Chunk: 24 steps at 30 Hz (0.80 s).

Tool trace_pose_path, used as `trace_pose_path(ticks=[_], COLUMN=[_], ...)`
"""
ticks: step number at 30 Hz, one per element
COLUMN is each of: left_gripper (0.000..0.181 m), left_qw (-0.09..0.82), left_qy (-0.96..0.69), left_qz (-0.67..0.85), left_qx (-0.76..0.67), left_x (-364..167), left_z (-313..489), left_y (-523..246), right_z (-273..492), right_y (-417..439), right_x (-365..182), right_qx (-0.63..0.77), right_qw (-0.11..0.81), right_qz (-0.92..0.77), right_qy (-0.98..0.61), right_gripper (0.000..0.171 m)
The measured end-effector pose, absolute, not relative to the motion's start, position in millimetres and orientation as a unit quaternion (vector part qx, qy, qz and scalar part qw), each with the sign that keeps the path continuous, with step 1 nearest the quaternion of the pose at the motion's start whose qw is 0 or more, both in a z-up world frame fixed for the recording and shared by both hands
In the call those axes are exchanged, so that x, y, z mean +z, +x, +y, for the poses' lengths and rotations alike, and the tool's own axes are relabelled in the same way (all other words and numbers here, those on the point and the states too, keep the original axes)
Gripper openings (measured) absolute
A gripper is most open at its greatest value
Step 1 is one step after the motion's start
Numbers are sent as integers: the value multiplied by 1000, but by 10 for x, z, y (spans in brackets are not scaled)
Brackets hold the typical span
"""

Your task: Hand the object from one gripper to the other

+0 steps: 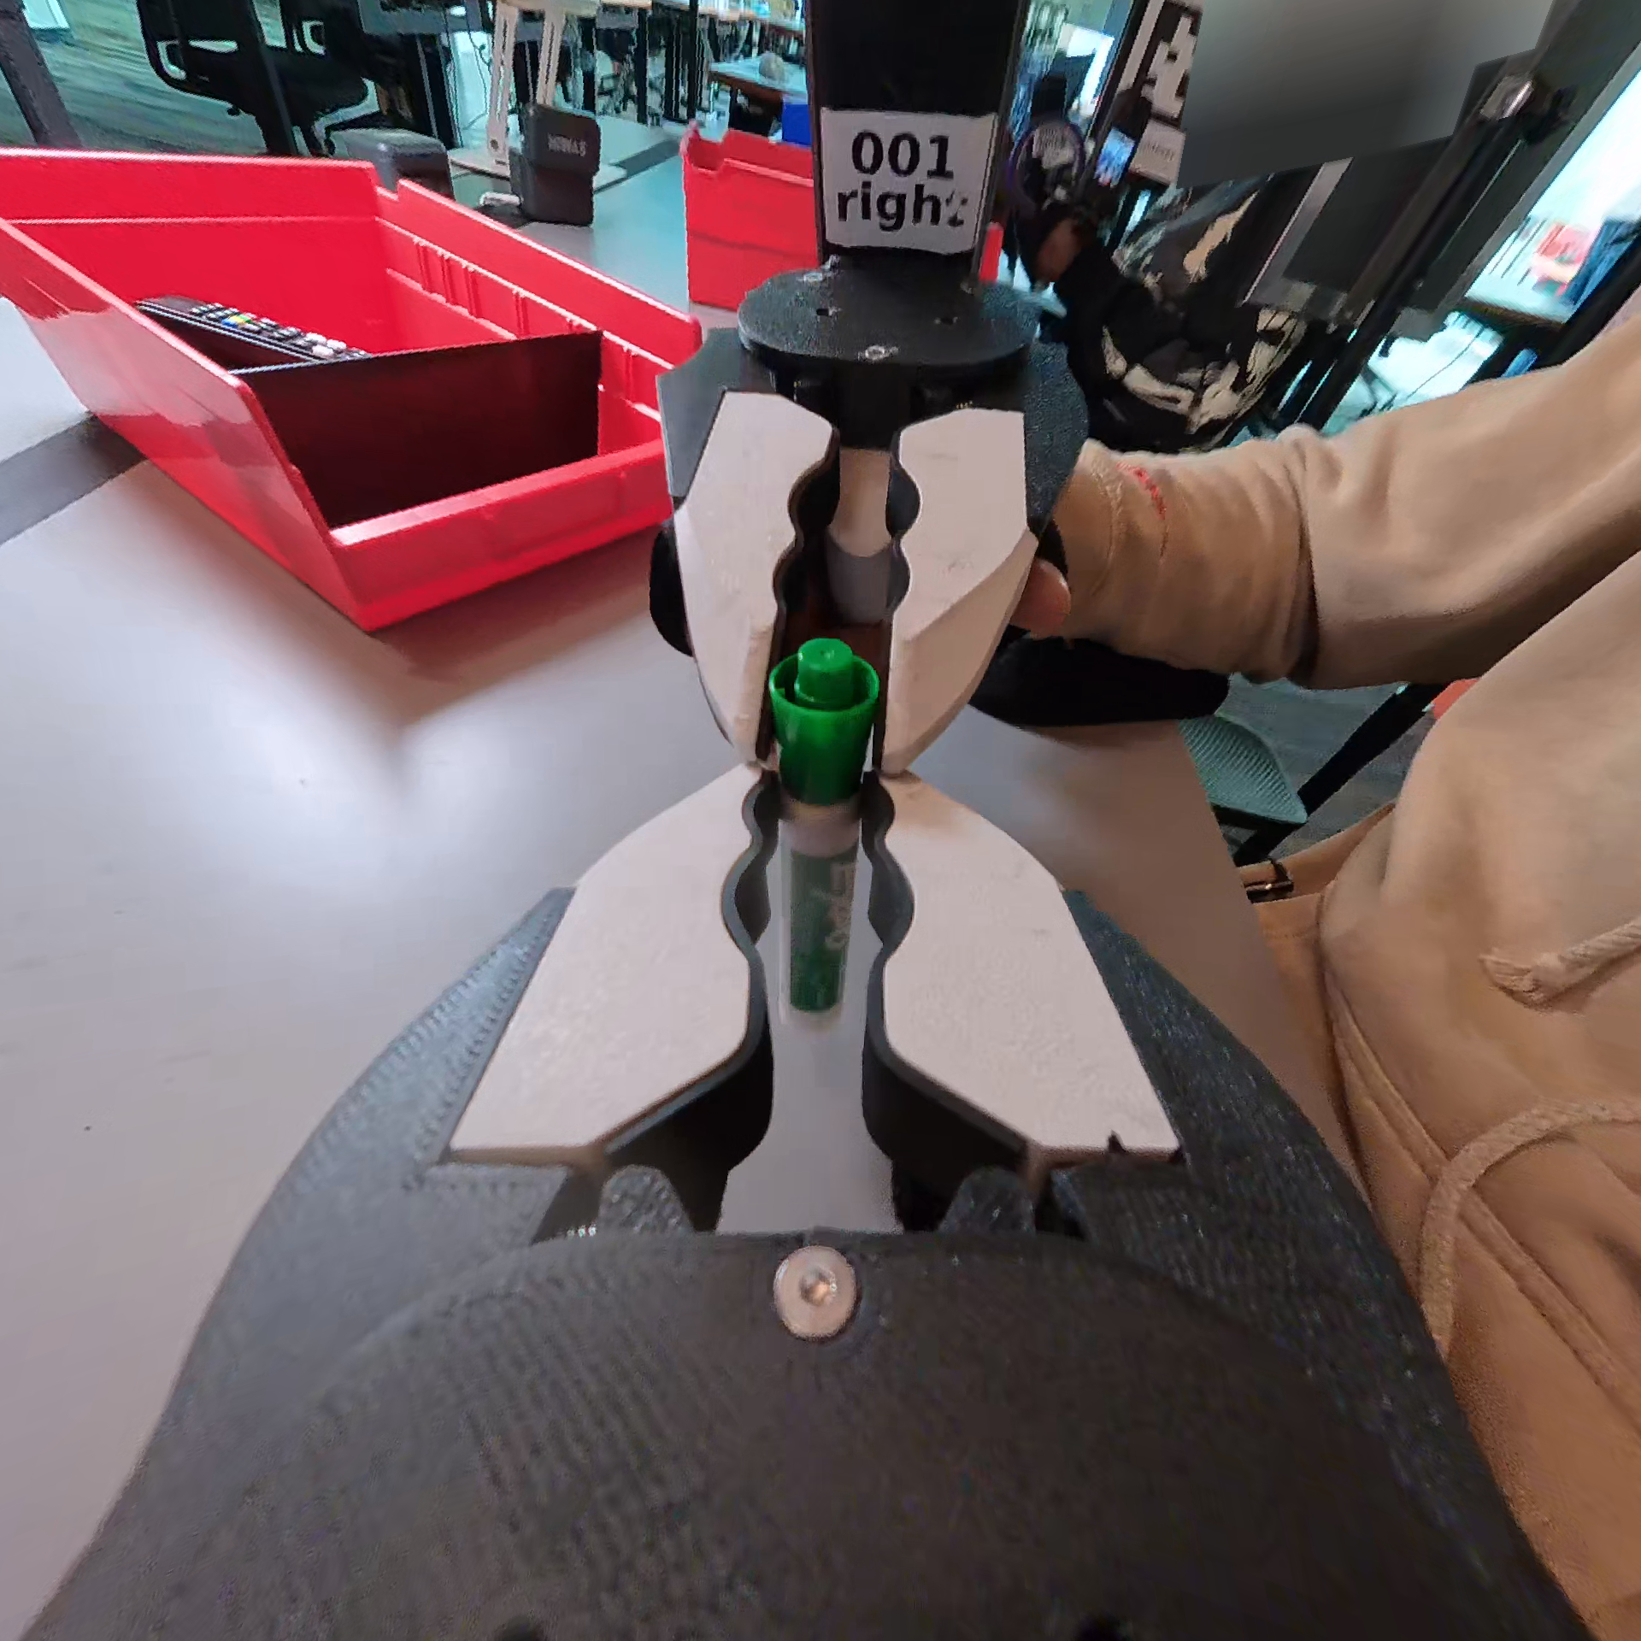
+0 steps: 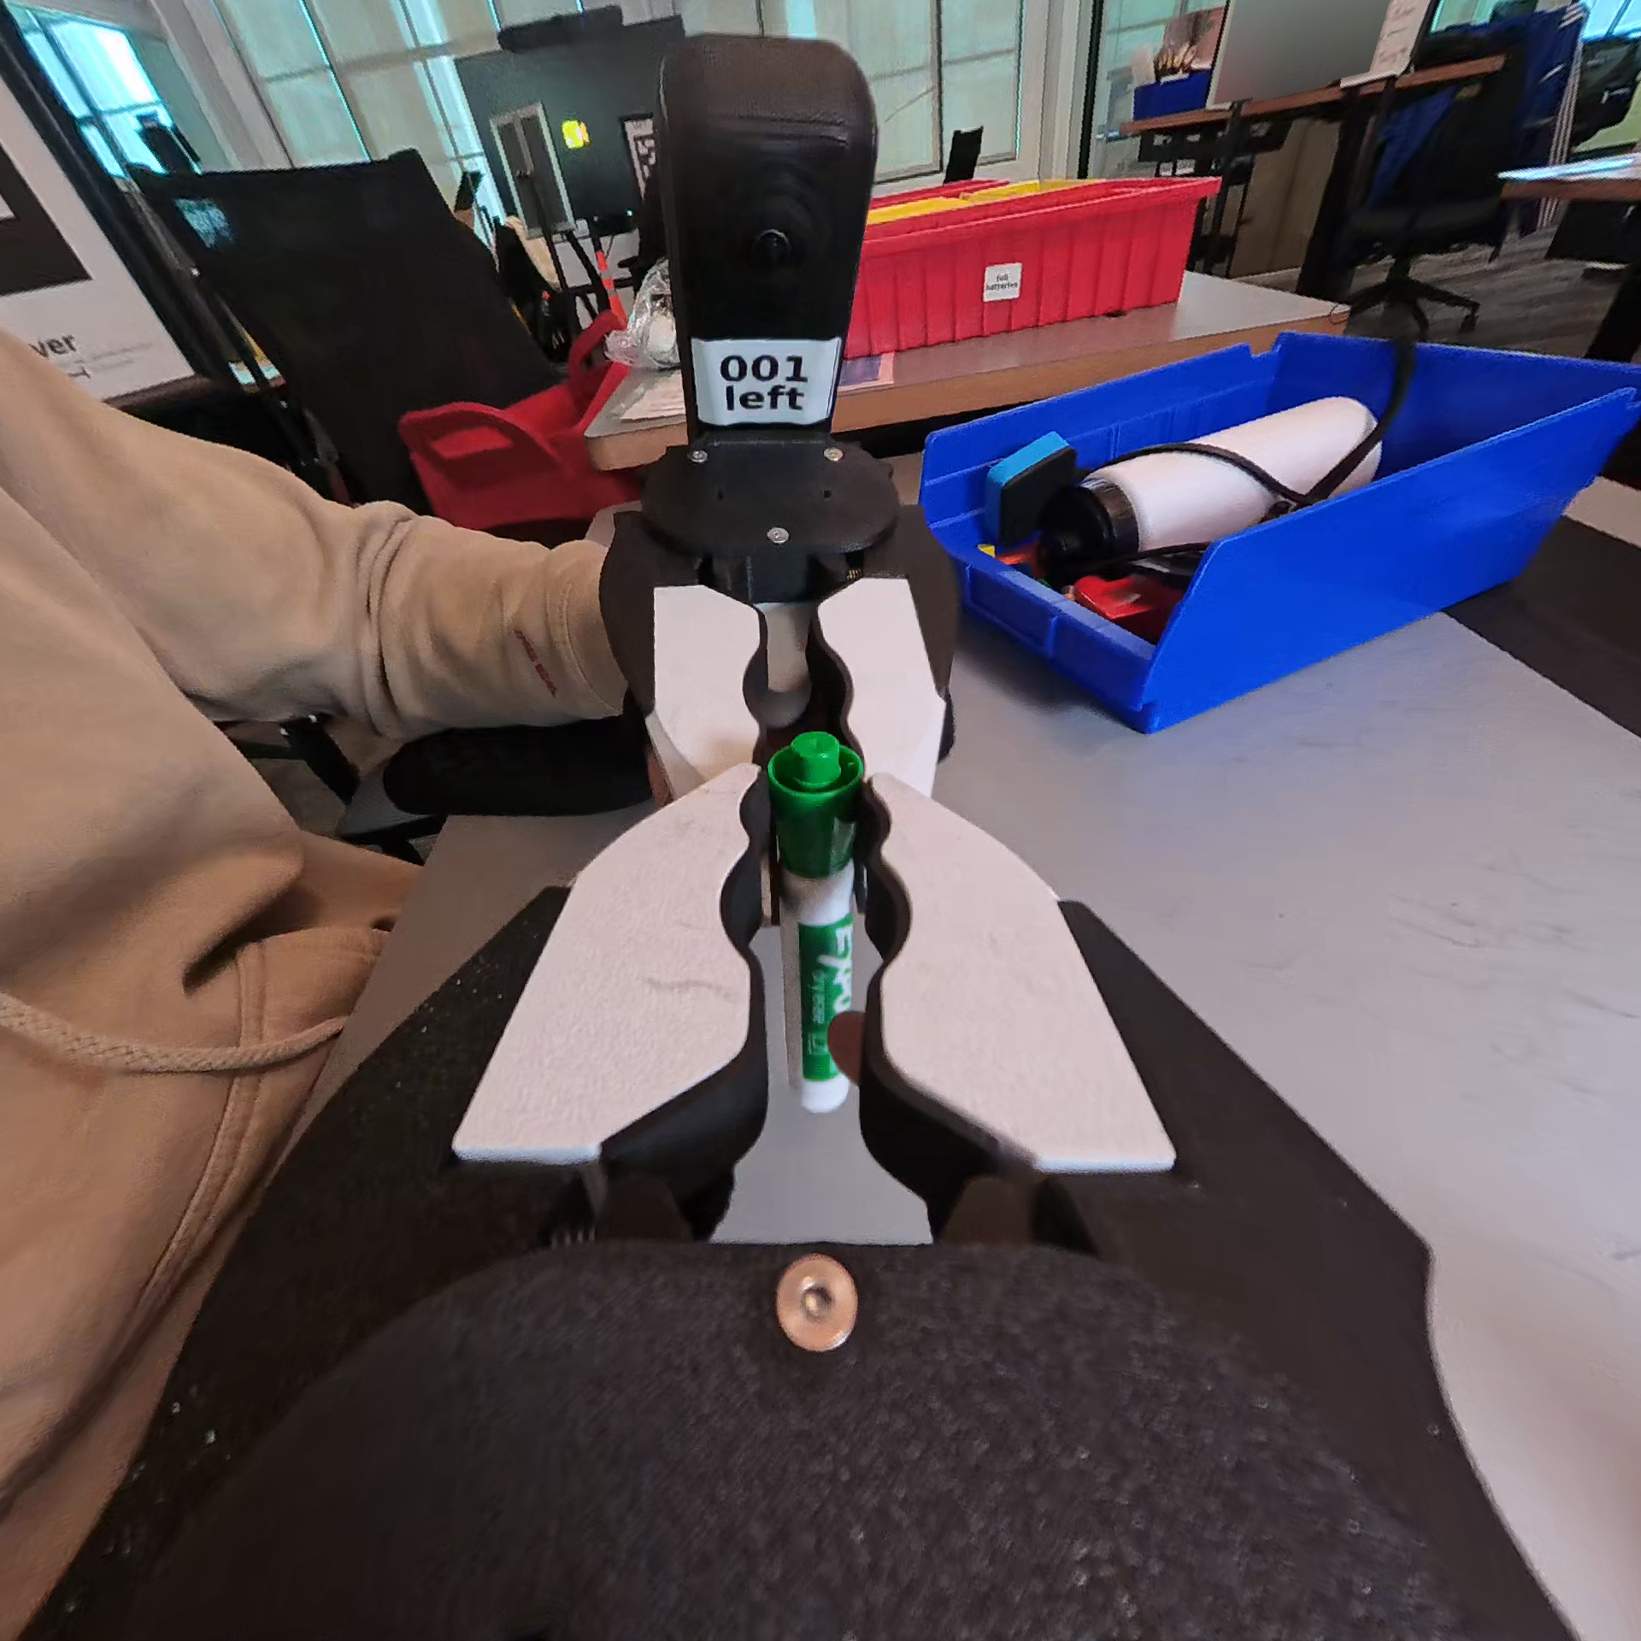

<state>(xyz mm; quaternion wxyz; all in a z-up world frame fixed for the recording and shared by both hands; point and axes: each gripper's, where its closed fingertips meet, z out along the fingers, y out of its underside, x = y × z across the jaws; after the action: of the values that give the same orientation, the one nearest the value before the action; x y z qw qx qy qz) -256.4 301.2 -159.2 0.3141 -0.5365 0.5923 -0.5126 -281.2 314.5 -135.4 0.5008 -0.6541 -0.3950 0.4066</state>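
Two tools, the left tool (image 1: 817, 781) and right tool (image 2: 812, 790), meet over one green marker (image 2: 815, 915), with two red bins (image 1: 373, 373) upper left and one blue bin (image 2: 1314, 568) upper right.

Left wrist view: camera behind the left gripper (image 1: 819, 781), looking along its fingers, close over the grey table (image 1: 266, 799), toward the red bin (image 1: 373, 568) at the far-left edge; right wrist view: camera behind the right gripper (image 2: 812, 790), facing opposite, toward the blue bin (image 2: 1332, 622) at the far-right edge; both share the green marker (image 1: 817, 888) and facing gripper.
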Motion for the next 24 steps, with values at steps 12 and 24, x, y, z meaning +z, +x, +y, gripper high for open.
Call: trace_pose_path(ticks=[12,24], left_gripper=[44,18], left_qw=[290,417], left_qy=[-508,-496], left_qz=[563,481], left_qx=[-583,-591], left_x=[-1607,-1134], left_z=[2904,3247], left_y=[-2522,-2677], right_z=[3262,3272], right_y=[-2349,-2243], right_x=[-679,-673], right_qx=[529,550], right_qw=[603,609], right_qz=[-237,-217], right_qy=[-548,-529], right_gripper=[19,18])
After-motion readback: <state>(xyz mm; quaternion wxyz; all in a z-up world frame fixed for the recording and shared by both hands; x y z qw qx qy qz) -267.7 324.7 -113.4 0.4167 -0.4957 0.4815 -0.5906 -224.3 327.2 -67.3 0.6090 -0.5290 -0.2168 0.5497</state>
